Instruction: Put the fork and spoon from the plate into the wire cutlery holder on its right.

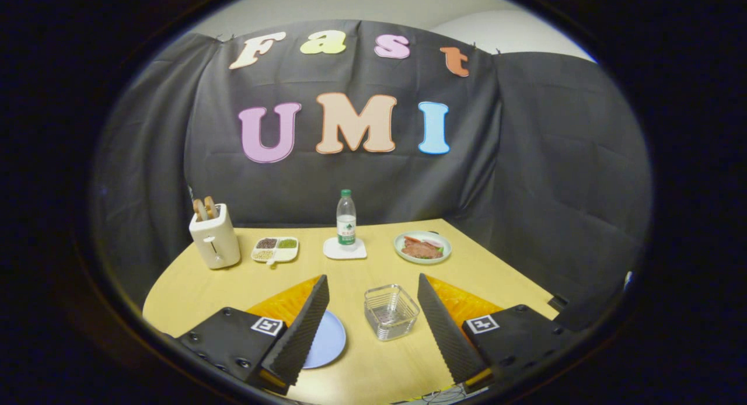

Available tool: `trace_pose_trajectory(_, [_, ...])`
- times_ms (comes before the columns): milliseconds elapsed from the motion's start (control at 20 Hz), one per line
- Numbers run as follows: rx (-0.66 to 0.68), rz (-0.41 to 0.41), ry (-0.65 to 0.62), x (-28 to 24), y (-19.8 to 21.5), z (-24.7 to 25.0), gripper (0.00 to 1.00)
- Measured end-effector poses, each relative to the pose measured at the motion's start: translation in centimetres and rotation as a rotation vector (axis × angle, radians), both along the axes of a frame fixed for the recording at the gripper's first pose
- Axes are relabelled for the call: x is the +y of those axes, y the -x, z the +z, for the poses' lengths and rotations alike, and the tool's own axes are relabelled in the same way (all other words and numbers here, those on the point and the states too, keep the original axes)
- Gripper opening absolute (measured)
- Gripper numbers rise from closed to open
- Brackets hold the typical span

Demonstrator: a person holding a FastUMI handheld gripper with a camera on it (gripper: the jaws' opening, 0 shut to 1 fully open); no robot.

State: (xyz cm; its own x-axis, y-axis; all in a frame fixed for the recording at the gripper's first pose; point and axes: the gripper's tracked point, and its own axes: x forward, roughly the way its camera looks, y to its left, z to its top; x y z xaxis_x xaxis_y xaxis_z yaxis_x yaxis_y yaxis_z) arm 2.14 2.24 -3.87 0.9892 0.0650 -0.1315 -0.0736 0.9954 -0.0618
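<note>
The wire cutlery holder (391,311) stands on the yellow table between my two fingers, nearer the right one. It looks bare inside apart from its dark base. A light blue plate (327,339) lies to its left, mostly hidden behind my left finger (300,329); I can make out no fork or spoon on its visible part. My gripper (373,288) hovers above the table's near side, open wide, with nothing held between the fingers.
Along the far side of the table (496,276) stand a cream toaster with bread (214,237), a small divided dish of grains (275,248), a water bottle (346,219) on a white coaster, and a green plate of food (422,247).
</note>
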Motion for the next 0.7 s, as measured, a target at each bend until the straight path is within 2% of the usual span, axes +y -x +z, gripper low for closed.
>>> trace_pose_trajectory(300, [0.098,0.086,-0.007,2.2,-1.5,-2.2,0.97])
trace_pose_trajectory(700, [0.407,0.201,0.003,6.0,-2.3,-9.9,0.97])
